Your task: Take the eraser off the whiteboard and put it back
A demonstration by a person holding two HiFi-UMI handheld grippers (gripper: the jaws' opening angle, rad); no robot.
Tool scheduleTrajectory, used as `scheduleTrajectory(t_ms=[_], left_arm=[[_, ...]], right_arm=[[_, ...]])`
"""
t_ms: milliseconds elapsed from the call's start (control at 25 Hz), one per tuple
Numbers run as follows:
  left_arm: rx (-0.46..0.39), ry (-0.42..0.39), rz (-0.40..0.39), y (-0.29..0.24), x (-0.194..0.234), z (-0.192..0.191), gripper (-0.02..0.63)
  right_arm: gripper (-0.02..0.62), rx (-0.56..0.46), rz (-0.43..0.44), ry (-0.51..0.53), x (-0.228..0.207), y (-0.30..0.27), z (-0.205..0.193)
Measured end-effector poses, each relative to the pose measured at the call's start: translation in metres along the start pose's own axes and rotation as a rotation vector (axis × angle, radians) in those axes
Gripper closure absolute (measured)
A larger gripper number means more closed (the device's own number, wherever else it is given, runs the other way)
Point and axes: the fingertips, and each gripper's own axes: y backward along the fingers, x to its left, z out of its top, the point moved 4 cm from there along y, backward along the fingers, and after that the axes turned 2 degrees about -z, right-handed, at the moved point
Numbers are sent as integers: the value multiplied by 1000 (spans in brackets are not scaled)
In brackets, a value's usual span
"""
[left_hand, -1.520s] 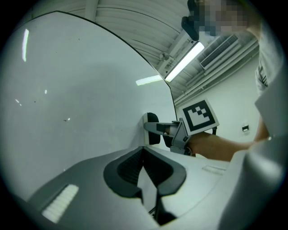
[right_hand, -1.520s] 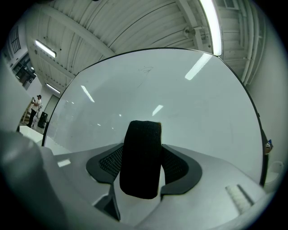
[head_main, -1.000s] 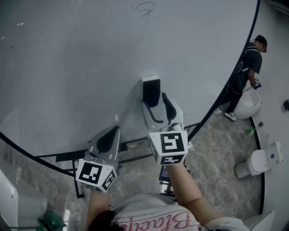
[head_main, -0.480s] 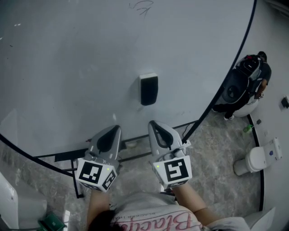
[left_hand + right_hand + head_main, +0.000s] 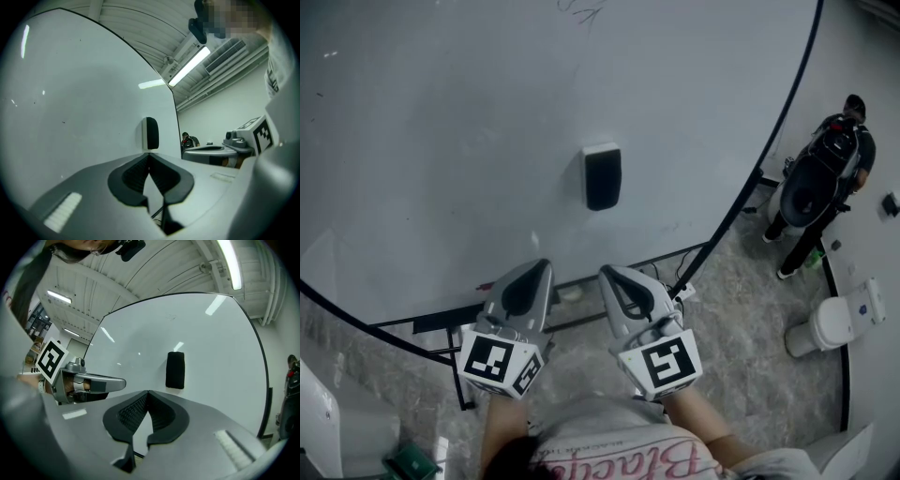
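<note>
A black eraser [image 5: 602, 176] with a white back sticks upright on the whiteboard [image 5: 469, 122], free of both grippers. It also shows in the left gripper view as the eraser [image 5: 150, 133] and in the right gripper view as the eraser [image 5: 175, 370]. My right gripper [image 5: 609, 277] hangs below the eraser and well short of it, jaws shut with nothing between them; they have just been closing. My left gripper [image 5: 532, 272] sits beside it to the left, also shut and empty.
The whiteboard's black frame edge [image 5: 769, 159] runs down the right side, with its stand legs [image 5: 441, 328] on the mottled floor below. A person [image 5: 830, 173] stands at the right by white toilets [image 5: 844, 319]. A faint scribble [image 5: 579, 11] marks the board's top.
The right gripper let go of the eraser, pulled back down away from the board and shut its jaws. The eraser stays on the board. The left gripper held still.
</note>
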Motion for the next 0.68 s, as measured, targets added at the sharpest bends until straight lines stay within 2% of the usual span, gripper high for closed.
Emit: scheduleTrajectory(t_ms=[200,680], left_arm=[[4,-1,-11,2,-5,-2,606],[7,-4,-22,6,-16,-1,606]], right_arm=[[595,25,13,-38,0,2,-4],[595,45,7,-39,-3,10,-5]])
